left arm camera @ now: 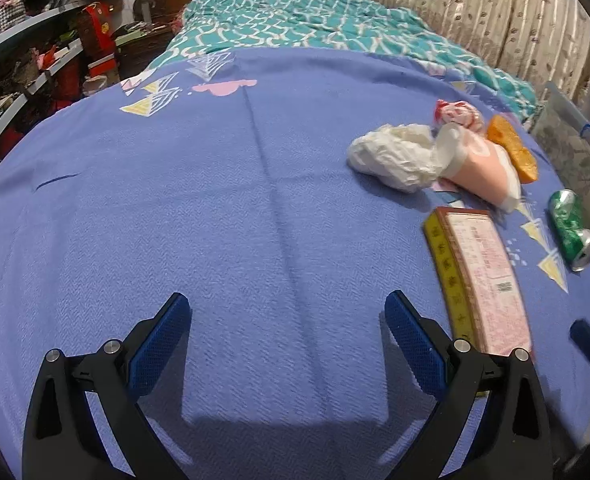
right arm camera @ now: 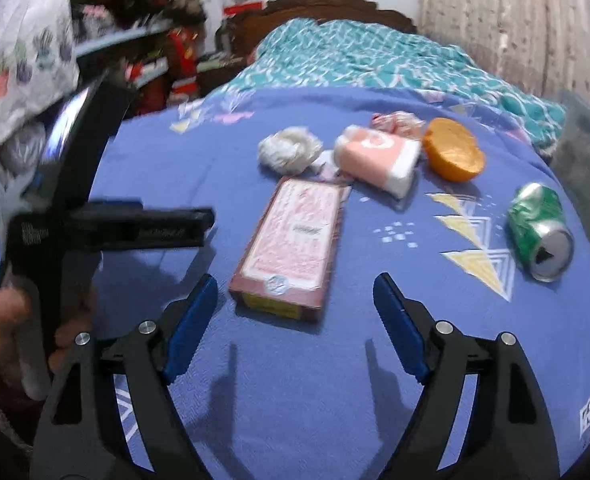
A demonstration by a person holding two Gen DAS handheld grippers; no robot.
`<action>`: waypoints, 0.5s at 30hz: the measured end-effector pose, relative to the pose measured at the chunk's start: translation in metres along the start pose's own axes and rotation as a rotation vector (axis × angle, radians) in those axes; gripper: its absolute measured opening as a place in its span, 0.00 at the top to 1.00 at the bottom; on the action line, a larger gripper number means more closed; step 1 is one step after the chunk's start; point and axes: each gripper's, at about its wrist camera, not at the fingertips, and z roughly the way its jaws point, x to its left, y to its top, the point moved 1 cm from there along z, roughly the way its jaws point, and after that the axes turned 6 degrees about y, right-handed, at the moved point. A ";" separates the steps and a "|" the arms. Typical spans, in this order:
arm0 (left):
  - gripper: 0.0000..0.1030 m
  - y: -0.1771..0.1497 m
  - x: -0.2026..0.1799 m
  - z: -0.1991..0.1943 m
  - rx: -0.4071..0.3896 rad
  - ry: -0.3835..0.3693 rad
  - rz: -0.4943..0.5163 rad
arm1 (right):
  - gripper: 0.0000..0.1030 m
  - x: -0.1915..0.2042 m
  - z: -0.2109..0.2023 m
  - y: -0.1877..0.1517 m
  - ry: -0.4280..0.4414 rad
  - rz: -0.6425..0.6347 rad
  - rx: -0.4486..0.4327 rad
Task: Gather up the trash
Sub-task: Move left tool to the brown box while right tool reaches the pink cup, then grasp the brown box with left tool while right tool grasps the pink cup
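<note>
Hovering over the blue bedspread (right arm camera: 295, 400), the right gripper (right arm camera: 295, 320) has its jaws spread wide with nothing between them, and the left gripper (left arm camera: 287, 344) hangs equally open and empty over bare cloth. Running left to right ahead of the right gripper: a crumpled white tissue wad (right arm camera: 289, 148), soft and near weightless, best pinched across its bulk; a pink-printed carton (right arm camera: 295, 240) just beyond the fingertips, stiff and probably light, offering its long narrow sides for a grip; a pink soft pack (right arm camera: 379, 156), squashy; half an orange (right arm camera: 453, 156), heavier and likely slippery; far right, a dented green can (right arm camera: 541, 232), thin-walled, to be taken across its body.
</note>
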 end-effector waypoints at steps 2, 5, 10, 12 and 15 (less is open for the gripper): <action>0.08 -0.002 -0.007 -0.006 0.009 -0.083 0.005 | 0.22 -0.017 -0.011 0.007 -0.040 0.040 -0.042; 0.08 -0.005 -0.025 -0.021 -0.018 -0.141 0.046 | 0.22 -0.047 -0.016 0.024 -0.084 0.114 -0.076; 0.08 -0.007 -0.057 -0.033 -0.027 -0.173 0.105 | 0.22 -0.090 0.006 0.059 -0.056 0.212 -0.077; 0.08 -0.006 -0.069 -0.030 -0.010 -0.168 0.114 | 0.22 -0.100 0.024 0.073 -0.007 0.242 -0.054; 0.08 -0.005 -0.087 -0.023 0.009 -0.158 0.128 | 0.18 -0.104 0.059 0.089 0.049 0.243 0.006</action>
